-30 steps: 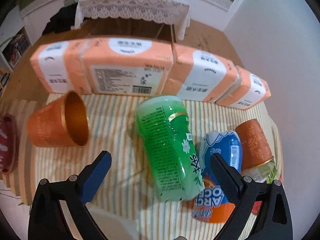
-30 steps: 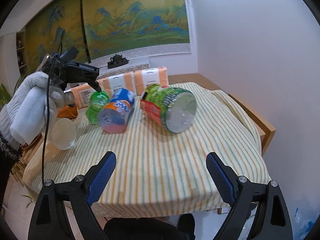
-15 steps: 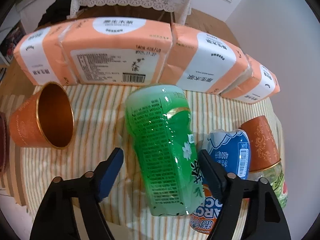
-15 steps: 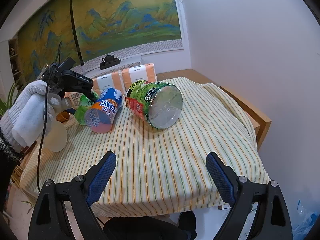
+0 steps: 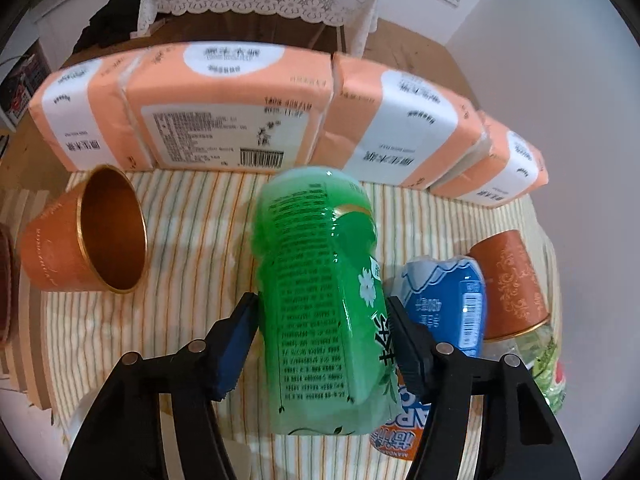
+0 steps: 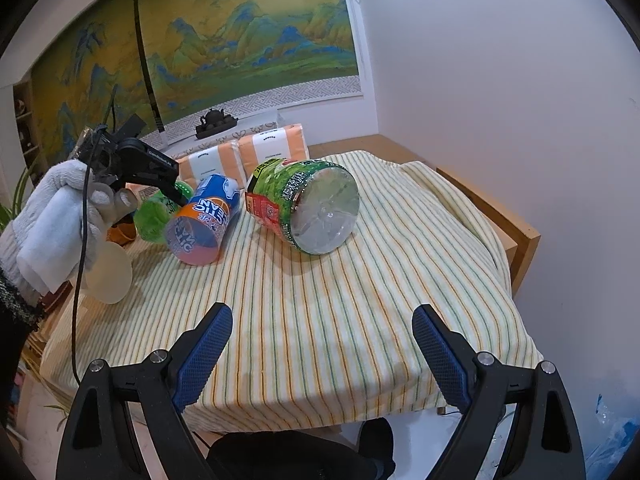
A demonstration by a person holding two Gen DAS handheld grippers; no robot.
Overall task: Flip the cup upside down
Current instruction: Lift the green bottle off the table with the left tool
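Note:
A green cup (image 5: 320, 292) with printed text lies on its side on the striped cloth. My left gripper (image 5: 322, 316) has a pad against each of its sides and is shut on it. The same cup shows small in the right wrist view (image 6: 154, 214), under the left gripper (image 6: 160, 182) and gloved hand. My right gripper (image 6: 322, 340) is open and empty above the cloth's near part.
An orange cup (image 5: 84, 232) lies on its side to the left. A blue-orange cup (image 5: 440, 320) and another orange cup (image 5: 508, 284) lie right of the green one. Orange tissue packs (image 5: 224, 112) line the back. A large green cup (image 6: 308, 204) lies mid-table. A white wall (image 6: 500, 80) stands right.
My left gripper moved forward over the green cup and narrowed from wide open until its pads met the cup's sides. The right gripper drifted slightly and stayed open.

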